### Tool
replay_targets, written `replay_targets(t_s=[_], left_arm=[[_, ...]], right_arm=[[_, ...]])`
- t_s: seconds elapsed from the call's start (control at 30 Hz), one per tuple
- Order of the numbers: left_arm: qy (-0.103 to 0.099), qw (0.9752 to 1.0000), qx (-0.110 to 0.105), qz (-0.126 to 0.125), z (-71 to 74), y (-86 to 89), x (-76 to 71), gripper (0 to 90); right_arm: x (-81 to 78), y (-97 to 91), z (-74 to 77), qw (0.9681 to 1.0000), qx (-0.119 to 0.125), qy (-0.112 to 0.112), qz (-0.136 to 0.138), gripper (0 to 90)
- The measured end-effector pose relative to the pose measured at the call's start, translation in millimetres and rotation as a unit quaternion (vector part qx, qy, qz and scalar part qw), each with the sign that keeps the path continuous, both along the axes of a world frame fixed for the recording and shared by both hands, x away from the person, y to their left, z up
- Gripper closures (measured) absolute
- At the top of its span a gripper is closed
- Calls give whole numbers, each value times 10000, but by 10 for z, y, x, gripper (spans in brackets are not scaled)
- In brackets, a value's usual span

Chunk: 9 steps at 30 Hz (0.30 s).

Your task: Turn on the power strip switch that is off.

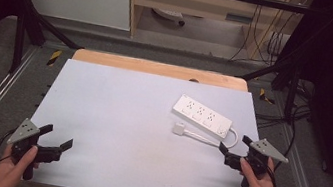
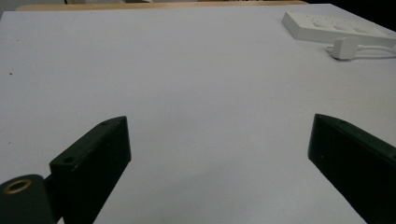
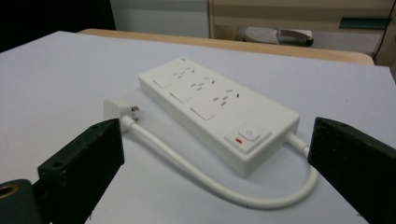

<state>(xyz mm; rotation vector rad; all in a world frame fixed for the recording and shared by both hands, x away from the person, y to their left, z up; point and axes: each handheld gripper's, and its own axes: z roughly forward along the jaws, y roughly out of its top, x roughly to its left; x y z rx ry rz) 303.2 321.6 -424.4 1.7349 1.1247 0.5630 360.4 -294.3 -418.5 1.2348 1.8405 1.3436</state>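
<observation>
A white power strip (image 1: 202,115) (image 3: 217,111) (image 2: 336,24) lies flat on the right half of the table. Its short white cable (image 1: 232,139) (image 3: 210,179) loops back to a white plug (image 1: 178,129) (image 3: 115,109) (image 2: 343,48) resting beside the strip. My right gripper (image 1: 235,149) (image 3: 215,158) is open just in front of the strip's switch end, with nothing between its fingers. My left gripper (image 1: 57,138) (image 2: 219,154) is open at the table's near left corner, over bare surface, far from the strip.
The pale grey table top (image 1: 118,131) has a wooden edge (image 1: 158,68) at the back. A black frame and rails run along both sides. Cupboards and hanging cables stand beyond the table.
</observation>
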Motion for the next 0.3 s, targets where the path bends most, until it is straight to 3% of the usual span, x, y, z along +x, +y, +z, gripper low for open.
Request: replay_targets(t_s=[0.13, 0.23, 0.3], left_arm=[[-3, 10000, -6, -8, 1, -4, -4, 59], [-2, 10000, -11, -7, 1, -8, -2, 59], [-5, 10000, -1, -25, 2, -11, -2, 59]], right_arm=[[-57, -35, -122, 9998, -118, 176, 32, 41], [-69, -43, -229, 9988, -227, 431, 62, 44], [-53, -31, -298, 9967, -426, 692, 4, 44]])
